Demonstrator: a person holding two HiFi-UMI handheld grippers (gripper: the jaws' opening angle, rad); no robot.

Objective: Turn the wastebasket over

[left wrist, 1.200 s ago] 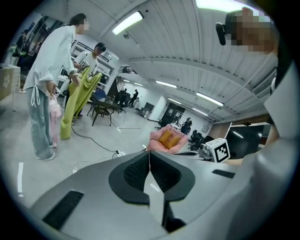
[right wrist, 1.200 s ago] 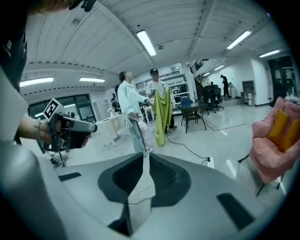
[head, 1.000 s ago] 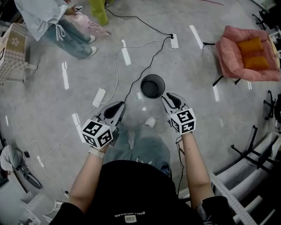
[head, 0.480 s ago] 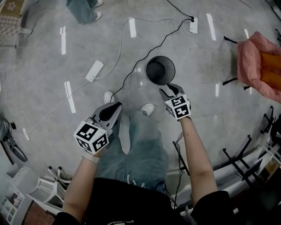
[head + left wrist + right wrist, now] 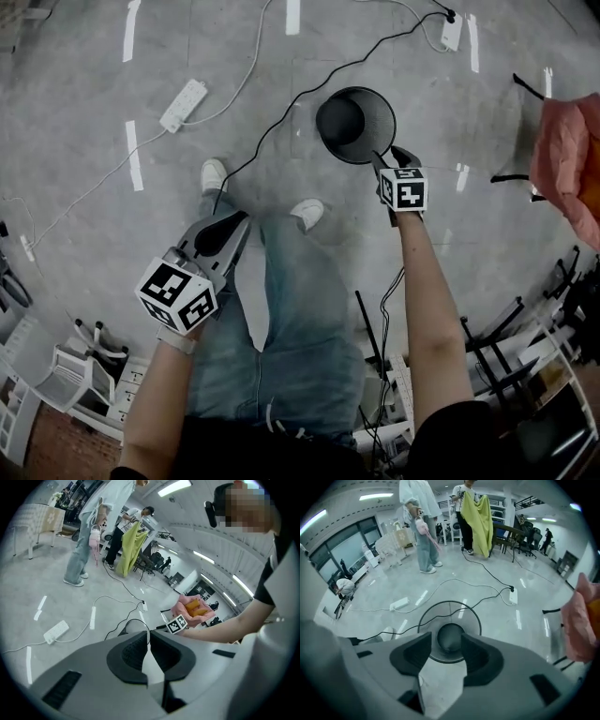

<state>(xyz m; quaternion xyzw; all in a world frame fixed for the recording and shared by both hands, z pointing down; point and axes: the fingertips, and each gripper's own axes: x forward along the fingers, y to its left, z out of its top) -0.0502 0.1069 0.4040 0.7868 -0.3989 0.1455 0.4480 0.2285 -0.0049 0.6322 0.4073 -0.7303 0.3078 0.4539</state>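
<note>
Both grippers have sunk toward the floor (image 5: pixel 84 216) since a second ago, and the right one has closed on the basket.

Grey concrete with white tape marks (image 5: pixel 134 155) fills the head view. The wearer's jeans (image 5: pixel 300 319) run up the middle and end in two white shoes (image 5: pixel 214 174). A pink chair (image 5: pixel 567 159) is cut off by the right edge, well apart from everything else.

The basket (image 5: pixel 377 111) stands upright on the floor with its mouth up, ahead of the right shoe. It is dark mesh and looks empty inside. In the right gripper view it (image 5: pixel 436 617) shows through the gap between the jaws.

The right gripper (image 5: pixel 392 157) hangs at the basket's near rim, pointing steeply down. Its jaws (image 5: pixel 446 644) are opening and stand partly apart. Their pads press on nothing; whether a fingertip touches the rim I cannot tell.

The left gripper (image 5: pixel 240 221) is over the left leg, well apart from the basket. Its jaws (image 5: pixel 149 639) are fully together, with nothing between them.

A white power strip (image 5: pixel 183 92) lies up left, and a black cable (image 5: pixel 281 120) passes close by the basket.

Across the room stand two people — one in pale clothes (image 5: pixel 419 517), one holding a yellow-green cloth (image 5: pixel 480 517).
</note>
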